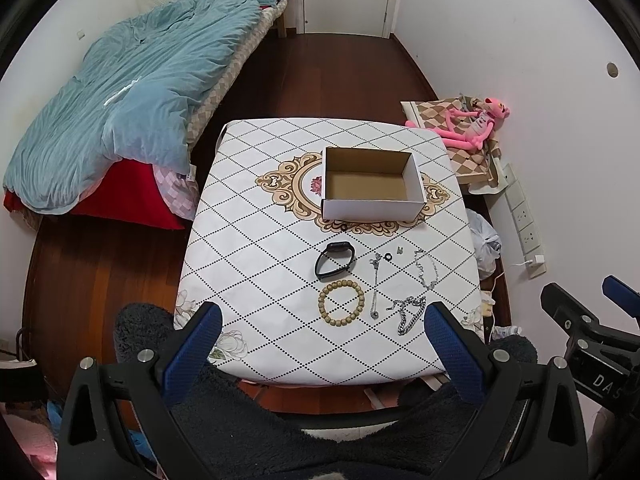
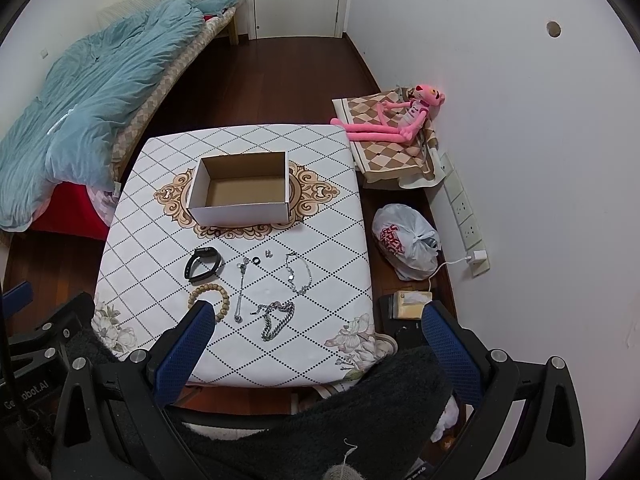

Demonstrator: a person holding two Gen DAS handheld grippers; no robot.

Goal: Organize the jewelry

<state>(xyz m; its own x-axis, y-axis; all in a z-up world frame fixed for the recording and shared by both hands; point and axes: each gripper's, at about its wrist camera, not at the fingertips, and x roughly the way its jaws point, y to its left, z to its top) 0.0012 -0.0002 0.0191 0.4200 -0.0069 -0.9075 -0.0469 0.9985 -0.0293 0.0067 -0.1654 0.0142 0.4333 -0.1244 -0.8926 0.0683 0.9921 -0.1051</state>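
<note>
An open white cardboard box (image 1: 374,204) (image 2: 240,211), empty, stands on the patterned table (image 1: 260,264) (image 2: 152,248). In front of it lie a black wristband (image 1: 335,261) (image 2: 203,264), a wooden bead bracelet (image 1: 341,304) (image 2: 221,298), a thin silver chain (image 1: 375,286) (image 2: 241,288), a chunky silver chain (image 1: 410,312) (image 2: 276,318), a fine silver necklace (image 1: 426,268) (image 2: 298,274), a small black ring (image 1: 387,256) (image 2: 255,260) and tiny studs (image 2: 269,254). My left gripper (image 1: 324,344) is open, above the table's near edge. My right gripper (image 2: 318,340) is open too, held above the near edge.
A bed with a blue quilt (image 1: 132,92) stands left of the table. A pink plush toy (image 2: 404,116) lies on a checked cushion by the right wall. A white plastic bag (image 2: 406,244) and a power strip (image 2: 466,216) are on the floor at the right.
</note>
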